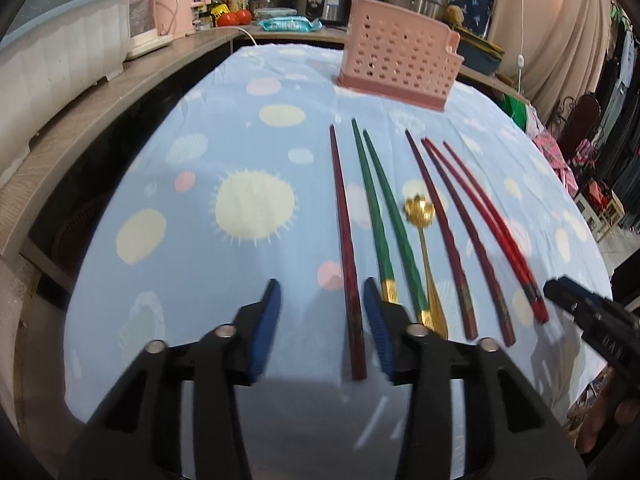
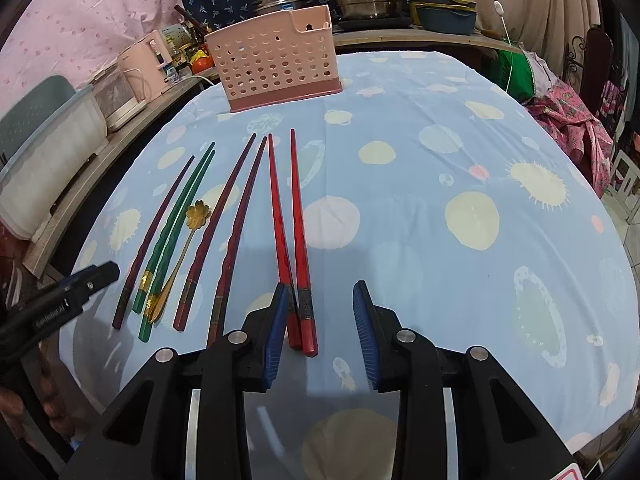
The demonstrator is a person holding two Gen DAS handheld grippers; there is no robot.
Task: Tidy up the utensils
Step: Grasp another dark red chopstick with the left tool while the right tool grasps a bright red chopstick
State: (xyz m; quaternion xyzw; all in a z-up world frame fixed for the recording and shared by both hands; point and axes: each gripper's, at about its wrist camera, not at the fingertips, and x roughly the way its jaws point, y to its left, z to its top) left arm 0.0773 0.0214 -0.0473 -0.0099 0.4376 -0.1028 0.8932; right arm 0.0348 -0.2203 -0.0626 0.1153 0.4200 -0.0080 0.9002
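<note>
From the left wrist view, the left gripper (image 1: 318, 320) hovers low over the desk (image 1: 200, 240), its blue-padded fingers (image 1: 266, 328) spread apart and holding nothing. A single dark red chopstick (image 1: 347, 248) lies lengthwise between the fingers, close to the right-hand pad, its thick end reaching back between them. Just beyond that pad lie the two green chopsticks (image 1: 380, 216), side by side, then the gold spoon (image 1: 424, 248) with its flower-shaped bowl pointing away, then two more dark red chopsticks (image 1: 444, 224) and the bright red pair (image 1: 496, 232). All lie flat in a fan on the blue patterned cloth. The pink perforated utensil holder (image 1: 396, 56) stands upright at the far end, well apart from the row. The right gripper (image 1: 588, 312) shows at the right edge — near the red pair's thick ends.

From the right wrist view, the right gripper (image 2: 320, 332) is likewise open and empty. The bright red pair (image 2: 294, 240) runs between its fingers (image 2: 276, 336), hugging the left pad; the thick ends lie inside the gap. The left gripper (image 2: 72, 292) pokes in at the left edge, beside the outermost chopstick. The utensil holder (image 2: 276, 56) stands far off.
</note>
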